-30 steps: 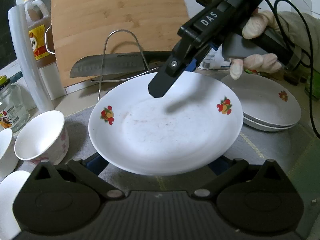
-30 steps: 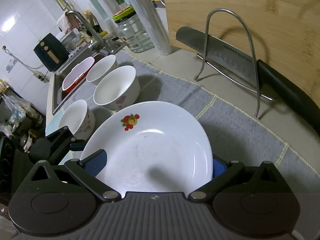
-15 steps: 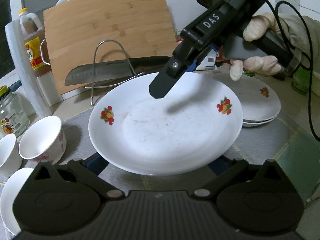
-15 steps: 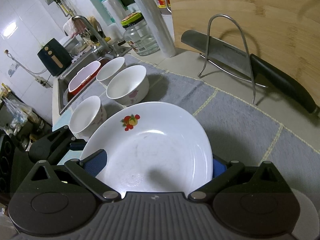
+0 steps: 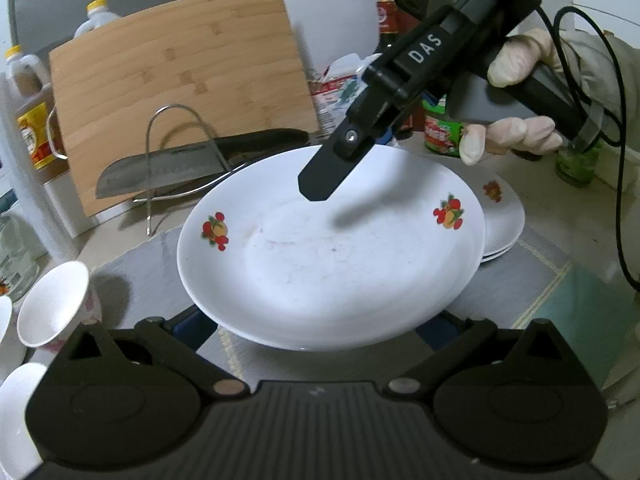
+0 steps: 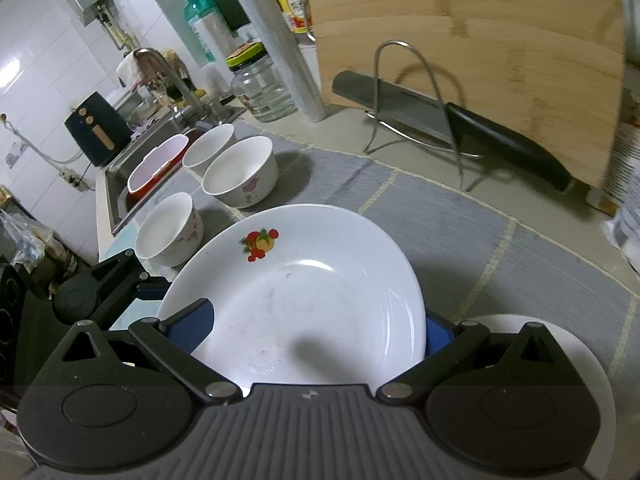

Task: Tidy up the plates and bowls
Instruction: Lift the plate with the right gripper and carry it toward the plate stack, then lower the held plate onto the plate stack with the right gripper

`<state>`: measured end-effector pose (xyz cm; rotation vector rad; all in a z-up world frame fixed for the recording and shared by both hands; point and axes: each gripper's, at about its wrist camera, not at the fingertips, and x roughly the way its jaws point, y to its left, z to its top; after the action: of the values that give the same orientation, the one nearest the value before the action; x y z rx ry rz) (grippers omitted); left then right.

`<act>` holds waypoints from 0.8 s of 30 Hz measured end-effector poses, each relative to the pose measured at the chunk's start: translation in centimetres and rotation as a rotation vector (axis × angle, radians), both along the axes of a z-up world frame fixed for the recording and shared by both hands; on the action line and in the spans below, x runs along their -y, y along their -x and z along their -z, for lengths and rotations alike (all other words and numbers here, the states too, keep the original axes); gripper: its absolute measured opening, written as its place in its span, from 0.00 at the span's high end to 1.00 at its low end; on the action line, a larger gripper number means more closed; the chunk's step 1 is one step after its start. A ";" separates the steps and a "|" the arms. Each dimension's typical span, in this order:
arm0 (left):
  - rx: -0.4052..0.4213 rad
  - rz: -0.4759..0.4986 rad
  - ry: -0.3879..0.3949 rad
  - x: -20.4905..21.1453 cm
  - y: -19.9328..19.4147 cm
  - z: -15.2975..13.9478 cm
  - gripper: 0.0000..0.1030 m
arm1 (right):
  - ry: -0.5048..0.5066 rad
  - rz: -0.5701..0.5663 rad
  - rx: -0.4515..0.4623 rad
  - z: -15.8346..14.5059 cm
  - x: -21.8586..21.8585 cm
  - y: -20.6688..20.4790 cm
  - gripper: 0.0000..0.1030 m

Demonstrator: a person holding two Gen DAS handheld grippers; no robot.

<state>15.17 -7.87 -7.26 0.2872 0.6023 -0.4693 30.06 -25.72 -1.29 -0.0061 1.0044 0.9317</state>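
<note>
1. Left wrist view: a white plate [image 5: 332, 248] with fruit prints is held level above the grey mat [image 5: 532, 276], both grippers on it from opposite rims.
2. Left gripper [image 5: 316, 324]: pinches the near rim of the plate; the finger ends are hidden under the rim.
3. Right gripper [image 6: 316, 332]: pinches the opposite rim between blue pads [image 6: 192, 320]; in the left wrist view one black finger lies over the plate's upper face. A gloved hand [image 5: 516, 128] holds the handle.
4. Stack of plates [image 5: 504, 220]: same pattern, on the mat just beyond the held plate and partly hidden by it. Judged destination.
5. Bowls [image 6: 240, 176]: three white ones stand apart on the mat near the sink [image 6: 120, 184], not yet nested.
6. Nearby: knife [image 5: 168, 168] on a wire rack [image 5: 176, 152], against a wooden cutting board [image 5: 180, 80]; bottles and a glass jar [image 6: 264, 84] behind.
7. Risks, as judgement:
   - Glazed rims are slick; uneven pull between the two holds could tilt the plate or slip it free.
   - Lowering off-centre would leave it askew on the stack, or chip a rim.
   - Letting go with one gripper too early would drop that side hard.
   - A wide swing could strike the rack or knife.
</note>
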 end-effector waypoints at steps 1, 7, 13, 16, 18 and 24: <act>0.000 0.005 -0.001 0.3 0.0 0.0 0.01 | 0.000 0.007 0.000 0.0 0.3 0.1 0.00; 0.003 0.043 -0.004 1.9 -0.2 -0.2 0.01 | -0.004 0.046 0.005 0.0 2.7 0.6 0.00; 0.000 0.092 -0.007 3.5 -0.4 -0.2 0.01 | -0.004 0.096 0.005 0.1 5.0 1.1 0.00; -0.005 0.120 -0.005 4.3 -0.8 -0.1 0.01 | -0.002 0.124 0.002 0.2 6.3 1.5 0.00; -0.008 0.138 -0.005 4.9 -0.9 -0.1 0.01 | 0.000 0.143 0.000 0.3 7.1 1.7 0.00; -0.021 0.193 0.001 6.5 -1.5 0.2 0.01 | 0.008 0.194 -0.006 0.7 9.4 2.2 0.00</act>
<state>16.63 -14.40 -7.47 0.3415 0.5979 -0.6589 27.82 -35.11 -1.99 0.0864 0.9953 0.7504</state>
